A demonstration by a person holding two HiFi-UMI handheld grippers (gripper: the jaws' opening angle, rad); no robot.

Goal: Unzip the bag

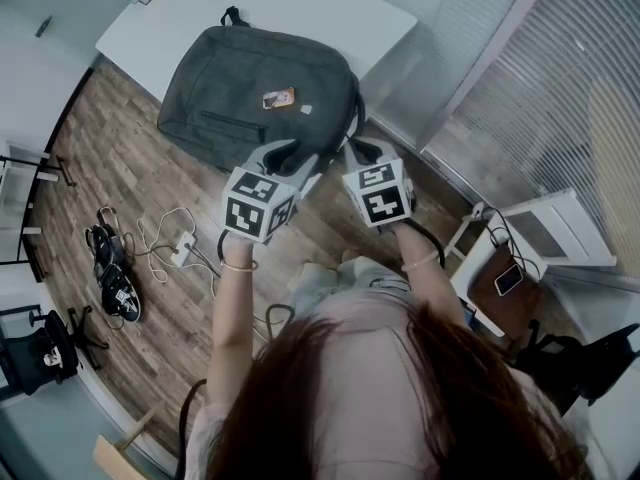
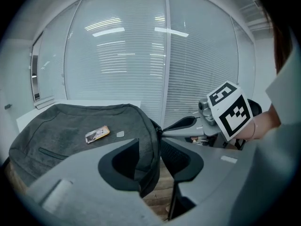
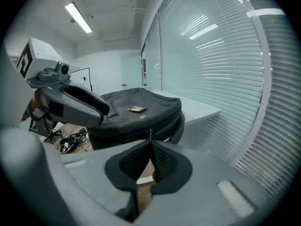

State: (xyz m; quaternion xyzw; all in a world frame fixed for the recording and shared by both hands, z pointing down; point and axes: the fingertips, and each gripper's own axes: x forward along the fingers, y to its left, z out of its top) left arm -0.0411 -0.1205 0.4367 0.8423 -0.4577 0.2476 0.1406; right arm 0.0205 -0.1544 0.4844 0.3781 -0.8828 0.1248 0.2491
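Left gripper (image 2: 150, 141), right gripper (image 3: 150, 145), one bag (image 1: 235, 78), perhaps one zip pull (image 3: 150, 134)

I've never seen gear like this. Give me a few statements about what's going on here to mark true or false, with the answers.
1. The grey bag lies on the floor. False: it lies on the white table.
2. The left claw is open. True.
3. The right claw gapes wide. False: its jaws are pinched on a small zip pull at the bag's edge.
4. A small card lies on the bag. True.
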